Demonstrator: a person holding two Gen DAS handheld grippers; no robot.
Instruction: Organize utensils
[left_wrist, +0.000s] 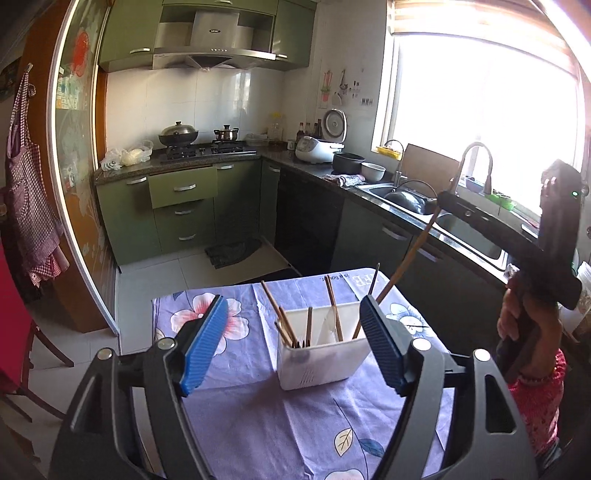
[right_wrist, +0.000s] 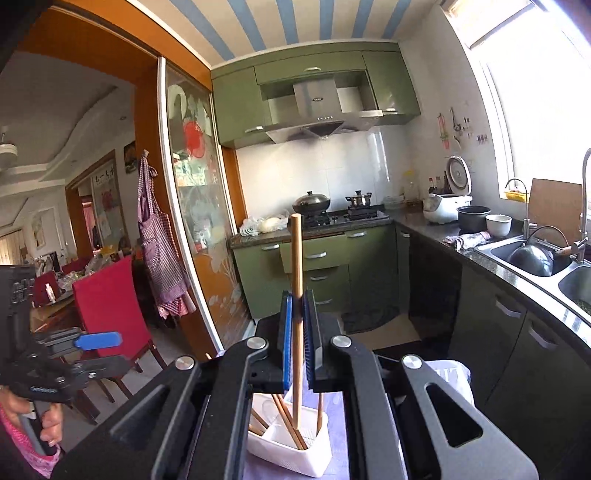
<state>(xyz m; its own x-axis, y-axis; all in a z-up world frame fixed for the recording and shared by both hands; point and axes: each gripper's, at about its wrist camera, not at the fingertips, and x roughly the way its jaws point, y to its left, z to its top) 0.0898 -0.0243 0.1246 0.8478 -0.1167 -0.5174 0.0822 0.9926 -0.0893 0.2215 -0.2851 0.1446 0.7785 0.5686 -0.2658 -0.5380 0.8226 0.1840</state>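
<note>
chopstick drop, right side
right claw (right_wrist: 297, 332) clenched on chopstick (right_wrist: 296, 266), axis near vertical, holder (right_wrist: 295, 454) directly below; left claw (left_wrist: 293, 343) released.

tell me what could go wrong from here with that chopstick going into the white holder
The right gripper pinches the chopstick partway down, so it may pivot and miss its compartment. The white holder stands free on the tablecloth, and the open left gripper is not bracing it, so a sideways push could tip it. The chopsticks already inside lean at angles and may block the way in.
</note>
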